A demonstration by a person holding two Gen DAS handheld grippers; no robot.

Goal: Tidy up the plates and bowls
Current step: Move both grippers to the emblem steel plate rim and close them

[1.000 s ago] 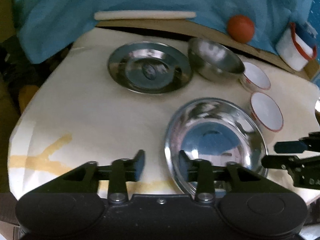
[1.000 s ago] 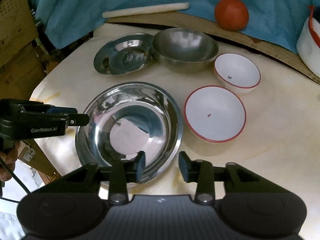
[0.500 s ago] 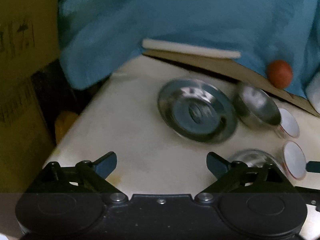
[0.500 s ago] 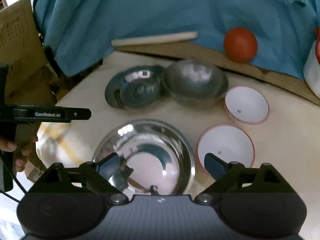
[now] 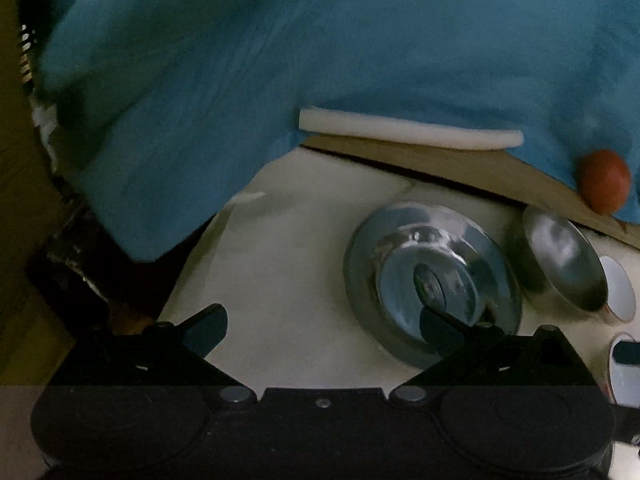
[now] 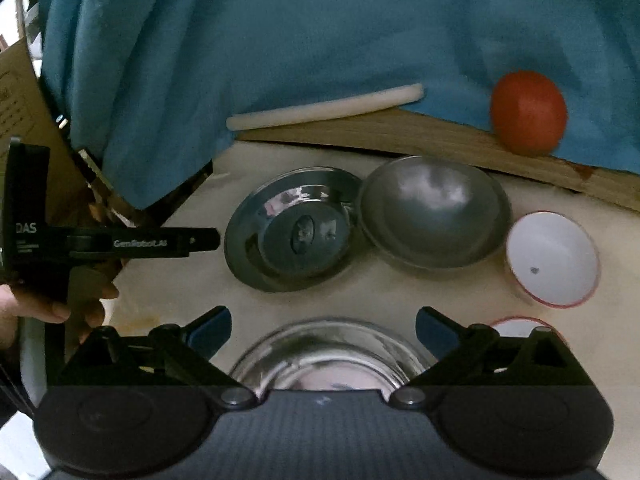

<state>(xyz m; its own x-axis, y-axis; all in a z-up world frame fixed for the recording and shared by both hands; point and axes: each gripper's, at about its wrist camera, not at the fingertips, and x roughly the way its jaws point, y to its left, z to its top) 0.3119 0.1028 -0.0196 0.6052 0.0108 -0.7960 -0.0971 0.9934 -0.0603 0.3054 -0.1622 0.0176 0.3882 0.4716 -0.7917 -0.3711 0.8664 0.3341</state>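
Both sets of jaws just opened wide, nothing between them: left gripper [image 5: 322,330], right gripper [image 6: 323,328]. The large steel bowl [image 6: 326,354] sits free at 6 o'clock, so the put-down looks done. Steel plate [image 6: 294,234] at 12, touching the steel bowl [image 6: 434,210] at 1; white bowl [image 6: 554,258] at 3. Tomato [image 6: 528,112] far back, nothing blocking.

I'm holding both grippers pitched down, left gripper [image 5: 322,326] and right gripper [image 6: 323,326] jaws just opening wide, empty.
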